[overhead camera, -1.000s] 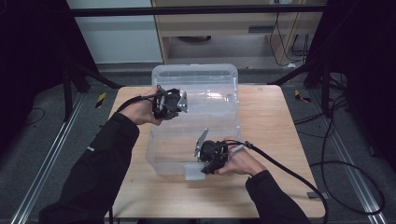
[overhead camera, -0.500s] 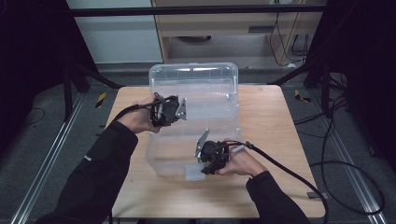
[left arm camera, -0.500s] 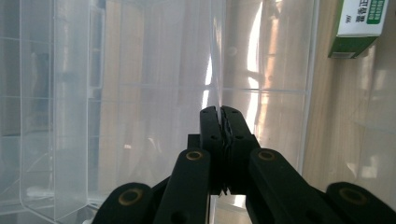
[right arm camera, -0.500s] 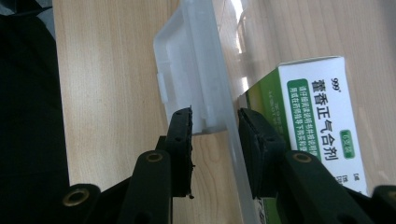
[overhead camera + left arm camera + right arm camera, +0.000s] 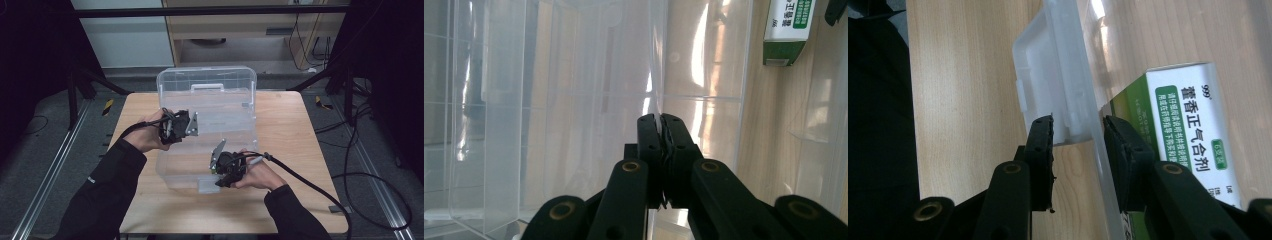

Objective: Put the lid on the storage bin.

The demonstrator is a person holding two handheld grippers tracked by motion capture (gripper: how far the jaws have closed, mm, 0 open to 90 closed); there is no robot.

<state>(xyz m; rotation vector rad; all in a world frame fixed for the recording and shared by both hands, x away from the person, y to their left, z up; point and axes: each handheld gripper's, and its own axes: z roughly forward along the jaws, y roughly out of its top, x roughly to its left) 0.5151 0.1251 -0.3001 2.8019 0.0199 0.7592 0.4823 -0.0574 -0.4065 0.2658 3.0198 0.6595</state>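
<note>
While the clear plastic box (image 5: pixel 210 125) sits mid-surface (image 5: pixel 290 135) with its lid raised, we see the left tongs (image 5: pixel 659 120) pressed together on its thin side wall, and the right tongs (image 5: pixel 1078 132) pinching its near-edge latch (image 5: pixel 1048 80), just beside a green-and-white carton (image 5: pixel 1193 130) inside.

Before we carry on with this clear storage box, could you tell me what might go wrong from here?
The left gripper pinches only the thin wall edge of the clear box, so it may slip off. The right gripper straddles the front latch beside the green-and-white carton; pulling could tip the box and shift the carton.
</note>
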